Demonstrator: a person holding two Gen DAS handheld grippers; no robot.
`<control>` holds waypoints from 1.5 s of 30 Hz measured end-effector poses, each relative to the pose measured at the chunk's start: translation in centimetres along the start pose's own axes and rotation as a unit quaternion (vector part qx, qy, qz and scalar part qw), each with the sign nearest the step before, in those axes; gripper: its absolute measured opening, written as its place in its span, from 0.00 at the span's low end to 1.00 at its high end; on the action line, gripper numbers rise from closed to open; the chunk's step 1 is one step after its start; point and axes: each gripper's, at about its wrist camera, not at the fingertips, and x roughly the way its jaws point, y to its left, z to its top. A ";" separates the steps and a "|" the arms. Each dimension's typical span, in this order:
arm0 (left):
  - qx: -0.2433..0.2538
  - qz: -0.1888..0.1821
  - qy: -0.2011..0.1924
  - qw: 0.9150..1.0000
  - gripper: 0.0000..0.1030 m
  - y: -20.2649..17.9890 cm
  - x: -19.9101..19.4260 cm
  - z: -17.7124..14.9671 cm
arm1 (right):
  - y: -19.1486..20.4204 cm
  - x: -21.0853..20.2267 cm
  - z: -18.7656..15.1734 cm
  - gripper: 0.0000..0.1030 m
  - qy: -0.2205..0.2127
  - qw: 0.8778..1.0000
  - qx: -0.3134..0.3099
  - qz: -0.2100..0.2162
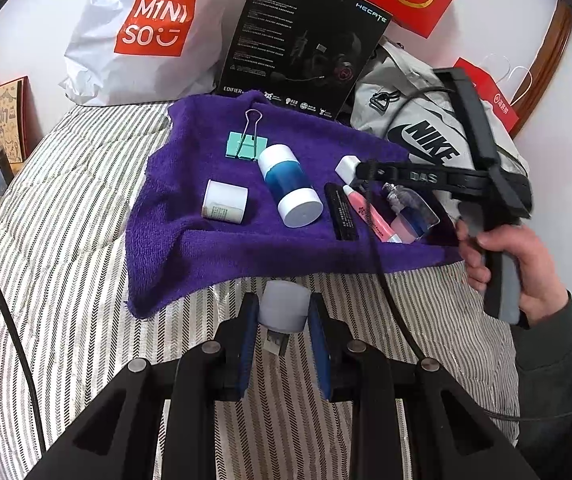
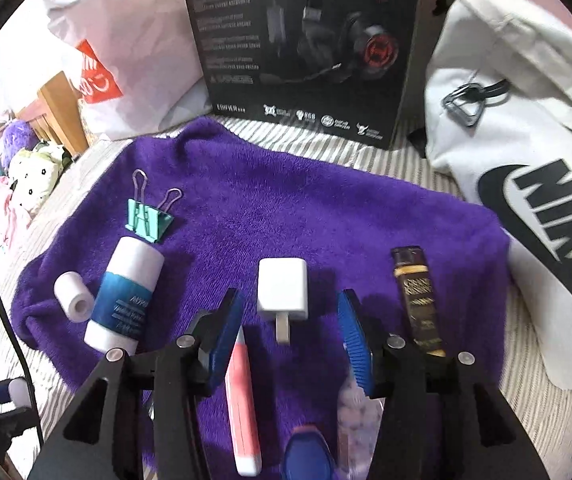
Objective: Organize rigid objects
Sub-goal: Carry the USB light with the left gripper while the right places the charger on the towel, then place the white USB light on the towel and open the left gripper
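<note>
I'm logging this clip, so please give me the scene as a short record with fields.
surface: purple towel on a striped bedcover
left tool: shut on a small white jar, over the bedcover
right tool: open, white charger ahead between its fingers
on towel: green binder clip, blue-and-white bottle, pink tube

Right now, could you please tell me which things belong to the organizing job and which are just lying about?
Job: small white container in left gripper; open right gripper over white charger plug; binder clip, blue-and-white bottle, pink tube, on purple towel.

Lying about: headset box, Nike bag, Miniso bag.
</note>
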 end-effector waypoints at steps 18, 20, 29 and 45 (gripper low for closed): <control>0.013 -0.007 -0.041 0.999 0.24 -3.3 1.4 5.6 | -1.1 -8.2 -5.5 0.55 -0.034 0.999 -0.009 0.003; 0.008 -0.017 -0.044 0.999 0.24 -3.8 2.4 6.6 | -1.5 -8.8 -6.3 0.55 -0.035 0.999 -0.006 0.008; 0.029 0.047 -0.031 0.998 0.24 -6.8 9.5 10.7 | -3.0 -10.8 -8.3 0.55 -0.047 0.999 0.009 0.010; 0.033 0.142 0.011 0.989 0.24 -7.0 15.5 13.0 | -4.9 -12.2 -11.6 0.56 -0.031 0.997 0.060 0.036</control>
